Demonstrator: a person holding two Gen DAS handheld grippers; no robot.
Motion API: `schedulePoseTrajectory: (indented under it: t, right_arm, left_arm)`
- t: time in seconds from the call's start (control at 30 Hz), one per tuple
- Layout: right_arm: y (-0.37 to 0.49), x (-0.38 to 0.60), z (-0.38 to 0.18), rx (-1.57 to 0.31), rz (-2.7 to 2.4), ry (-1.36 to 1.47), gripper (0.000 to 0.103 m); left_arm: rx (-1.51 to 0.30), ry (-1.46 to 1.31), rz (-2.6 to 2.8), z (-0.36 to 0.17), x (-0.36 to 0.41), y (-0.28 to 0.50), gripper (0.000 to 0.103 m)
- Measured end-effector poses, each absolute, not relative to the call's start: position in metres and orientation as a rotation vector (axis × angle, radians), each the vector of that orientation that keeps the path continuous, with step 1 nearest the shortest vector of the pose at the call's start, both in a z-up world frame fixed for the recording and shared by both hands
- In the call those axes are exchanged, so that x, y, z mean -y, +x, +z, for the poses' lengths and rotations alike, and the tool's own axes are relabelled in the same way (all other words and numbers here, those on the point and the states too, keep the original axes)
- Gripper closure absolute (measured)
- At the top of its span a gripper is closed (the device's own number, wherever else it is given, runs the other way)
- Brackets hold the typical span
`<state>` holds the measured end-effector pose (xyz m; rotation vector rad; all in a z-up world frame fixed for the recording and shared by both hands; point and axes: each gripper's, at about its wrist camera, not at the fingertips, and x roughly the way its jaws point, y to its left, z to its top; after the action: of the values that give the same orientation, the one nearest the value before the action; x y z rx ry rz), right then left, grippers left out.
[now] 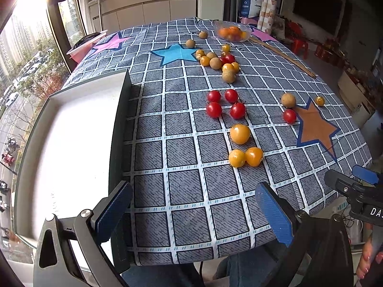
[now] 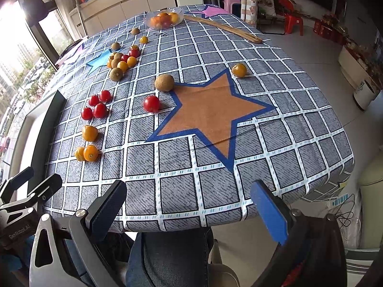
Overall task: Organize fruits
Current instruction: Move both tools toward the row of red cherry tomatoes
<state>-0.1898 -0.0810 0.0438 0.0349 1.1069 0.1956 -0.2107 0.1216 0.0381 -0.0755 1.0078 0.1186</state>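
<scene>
Fruits lay scattered on the checked cloth [image 1: 182, 191]; both tongs were wide and empty.

Left wrist view: left gripper [image 1: 194, 205] stood open at 6 o'clock, yellow tomatoes [image 1: 245, 156] nearest at 1 o'clock, white tray [image 1: 71, 131] at 10 o'clock.
Right wrist view: right gripper [image 2: 189, 206] stood open, red tomato [image 2: 151, 103] at 11 o'clock. A gentle squeeze would probably avoid bruising.

Bare tablecloth [image 1: 186, 186] nearest, white tray [image 1: 71, 143] left, tomatoes [image 1: 239, 134] ahead
</scene>
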Motion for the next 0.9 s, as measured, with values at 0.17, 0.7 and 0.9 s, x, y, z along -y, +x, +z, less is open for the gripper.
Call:
schedulePoseTrajectory:
  t: [0.17, 0.7, 0.9]
  right_arm:
    - [-0.187, 0.077, 0.044, -1.110, 0.199, 0.030, 0.000]
    - [-0.178, 0.077, 0.037, -1.130, 0.202, 0.034, 0.000]
    - [-0.171, 0.076, 0.038, -1.127, 0.201, 0.031, 0.000]
  left_arm:
    - [-1.011, -0.084, 0.123, 0.038, -0.126, -0.209, 0.000]
    - [-1.020, -0.077, 0.133, 0.036, -0.131, -0.197, 0.000]
    - [-1.012, -0.074, 0.127, 0.041, -0.135, -0.182, 0.000]
